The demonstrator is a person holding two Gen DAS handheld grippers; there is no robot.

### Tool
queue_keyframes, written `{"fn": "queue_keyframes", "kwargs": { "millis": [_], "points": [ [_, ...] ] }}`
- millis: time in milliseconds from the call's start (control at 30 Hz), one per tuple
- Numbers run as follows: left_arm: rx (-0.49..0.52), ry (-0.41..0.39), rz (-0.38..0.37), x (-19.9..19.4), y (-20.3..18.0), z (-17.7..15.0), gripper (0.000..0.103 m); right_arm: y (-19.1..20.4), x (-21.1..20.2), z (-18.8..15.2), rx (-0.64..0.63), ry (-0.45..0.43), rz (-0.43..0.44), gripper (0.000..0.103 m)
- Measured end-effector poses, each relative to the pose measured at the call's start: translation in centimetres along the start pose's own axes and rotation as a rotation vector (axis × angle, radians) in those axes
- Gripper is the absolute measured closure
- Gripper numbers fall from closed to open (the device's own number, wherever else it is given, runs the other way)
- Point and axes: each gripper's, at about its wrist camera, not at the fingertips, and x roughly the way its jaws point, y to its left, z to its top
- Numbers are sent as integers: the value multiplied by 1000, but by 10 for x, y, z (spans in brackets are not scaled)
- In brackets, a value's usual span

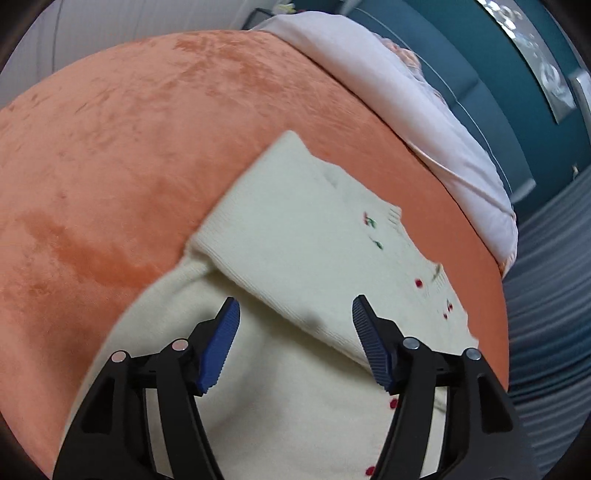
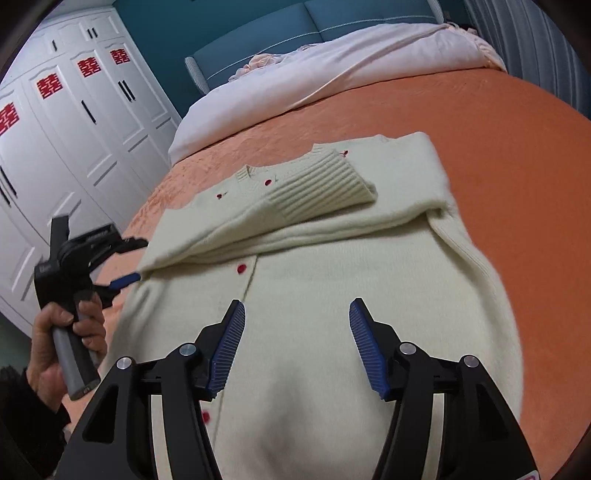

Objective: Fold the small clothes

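Observation:
A cream knitted cardigan with red buttons lies flat on the orange bedspread. In the right wrist view the cardigan has both sleeves laid across its chest, and the ribbed cuff lies on top. My left gripper hovers open over the folded sleeve with nothing between its blue pads. My right gripper stands open above the cardigan's lower body, also empty. A hand holds the left gripper at the cardigan's left edge.
A pale bunched duvet lies at the head of the bed before a teal headboard. White wardrobe doors with red emblems stand left of the bed. Grey striped curtains hang past the bed's edge.

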Motion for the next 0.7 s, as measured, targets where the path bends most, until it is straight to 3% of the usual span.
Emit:
{"fn": "queue_keyframes", "kwargs": {
  "millis": [133,267,367,500,567,600,633,700],
  "points": [
    [-169,75,-54,14,29,6,43,-15,39,41,186,11,58,44],
    [-190,77,-85,14,35,5,43,-32,63,69,377,1,143,44],
    [-208,74,-102,14,37,10,43,-28,79,84,384,1,113,44],
    [-224,81,-94,21,39,20,44,-26,113,89,429,80,26,38],
    [-237,91,-95,25,40,22,58,-25,122,87,449,87,-21,51],
    [-238,95,-101,26,41,23,76,-25,122,87,452,76,-41,71],
    [-236,96,-102,27,41,25,85,-24,121,91,445,71,-43,93],
    [-228,60,-118,20,40,29,91,-18,110,104,434,25,45,93]
  ]
}}
